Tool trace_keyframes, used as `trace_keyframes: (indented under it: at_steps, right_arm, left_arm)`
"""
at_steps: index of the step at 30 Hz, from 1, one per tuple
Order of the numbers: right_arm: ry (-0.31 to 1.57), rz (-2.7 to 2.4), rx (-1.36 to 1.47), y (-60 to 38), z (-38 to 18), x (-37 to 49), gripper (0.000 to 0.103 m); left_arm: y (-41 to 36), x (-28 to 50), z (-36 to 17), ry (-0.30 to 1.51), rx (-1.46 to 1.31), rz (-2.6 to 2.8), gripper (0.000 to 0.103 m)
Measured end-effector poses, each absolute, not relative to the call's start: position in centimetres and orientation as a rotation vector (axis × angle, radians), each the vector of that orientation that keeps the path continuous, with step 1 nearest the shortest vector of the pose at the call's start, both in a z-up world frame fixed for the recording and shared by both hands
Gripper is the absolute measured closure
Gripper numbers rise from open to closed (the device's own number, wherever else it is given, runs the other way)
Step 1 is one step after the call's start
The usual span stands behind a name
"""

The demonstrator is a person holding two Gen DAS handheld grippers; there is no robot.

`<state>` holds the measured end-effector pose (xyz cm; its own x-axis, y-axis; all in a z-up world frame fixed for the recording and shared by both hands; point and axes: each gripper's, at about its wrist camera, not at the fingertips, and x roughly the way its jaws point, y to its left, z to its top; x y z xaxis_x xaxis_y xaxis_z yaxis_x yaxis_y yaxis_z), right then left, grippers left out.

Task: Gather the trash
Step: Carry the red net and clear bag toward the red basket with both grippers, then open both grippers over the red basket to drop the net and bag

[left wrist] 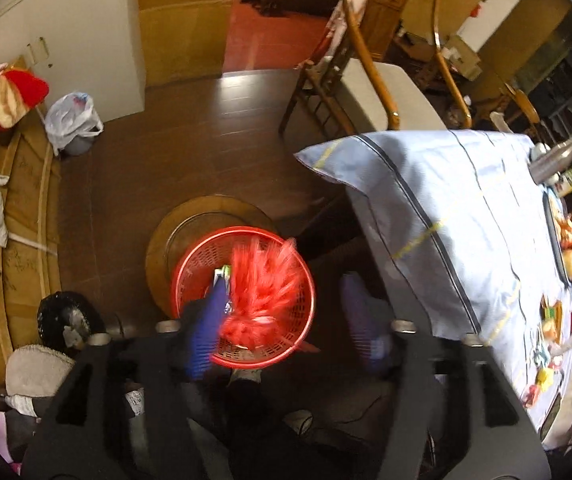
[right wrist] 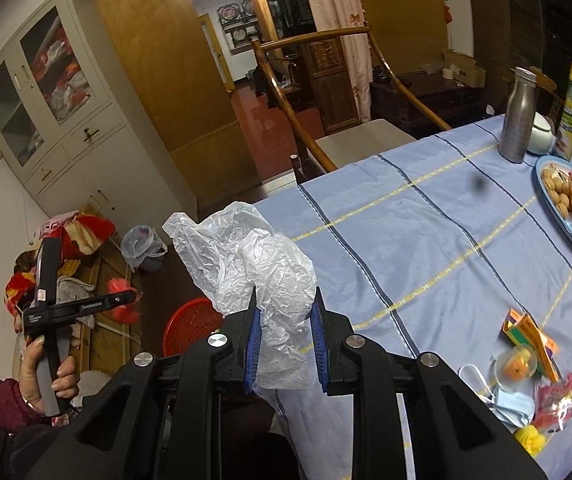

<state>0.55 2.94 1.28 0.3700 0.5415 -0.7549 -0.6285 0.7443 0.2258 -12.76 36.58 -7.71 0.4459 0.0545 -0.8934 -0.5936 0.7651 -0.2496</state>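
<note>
Far left, on the floor, a tied white bag [left wrist: 73,118] is seen over a small bin, well apart from the action. Next comes the red basket [left wrist: 190,276], set on a round wooden stand below the table edge. Directly above it the left gripper [left wrist: 286,320] is held with its jaws wide apart, and a red mesh scrap [left wrist: 264,280] is caught blurred between them and the basket's mouth, seemingly dropping in. Something small with a green edge [left wrist: 224,274] is glimpsed inside the basket; more cannot be told.

Moving right, the right gripper [right wrist: 286,322] is closed on a crumpled clear plastic bag [right wrist: 254,256], its bulk standing up and leaning left beyond the fingertips. The basket lies down and to the left of these jaws, so a swing leftward and downward is what the drop calls for.

Further right, on the blue striped tablecloth [right wrist: 425,240], more trash waits: a face mask [right wrist: 509,400], wrappers [right wrist: 553,400], a small carton [right wrist: 529,332]. The fruit plate [right wrist: 553,216] sits beyond.
</note>
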Motion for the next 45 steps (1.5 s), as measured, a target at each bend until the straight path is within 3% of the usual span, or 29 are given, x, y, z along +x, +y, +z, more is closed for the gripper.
trace_keyframes:
  at_steps: [3, 10, 22, 34, 39, 41, 45]
  right_arm:
    - [0.930, 0.754, -0.103, 3.1, 1.1, 0.7, 0.079]
    - [0.944, 0.785, -0.080, 3.4, 0.6, 1.0, 0.079]
    - [1.021, 0.988, -0.163, 9.9, -1.6, -0.7, 0.078]
    - [1.130, 1.168, -0.402, 23.7, -9.0, -4.3, 0.076]
    - [1.158, 1.165, -0.485, 27.9, -13.4, -4.8, 0.064]
    - [1.183, 1.147, -0.496, 29.0, -14.9, -4.7, 0.049]
    - [1.190, 1.126, -0.451, 29.1, -14.7, -4.1, 0.047]
  left_arm:
    - [37.2, -12.7, -7.2, 1.029, -0.606, 0.445, 0.025]
    - [37.7, -13.4, -5.7, 1.004, -0.577, 0.488, 0.022]
    - [39.4, -18.9, -5.6, 1.013, -0.607, 0.646, 0.021]
    - [41.3, -24.8, -7.7, 1.058, -0.685, 0.746, 0.021]
    - [42.5, -25.3, -8.7, 1.064, -0.694, 0.744, 0.021]
    - [42.8, -25.3, -9.0, 1.066, -0.689, 0.741, 0.021]
    - [43.1, -25.1, -8.9, 1.060, -0.681, 0.732, 0.021]
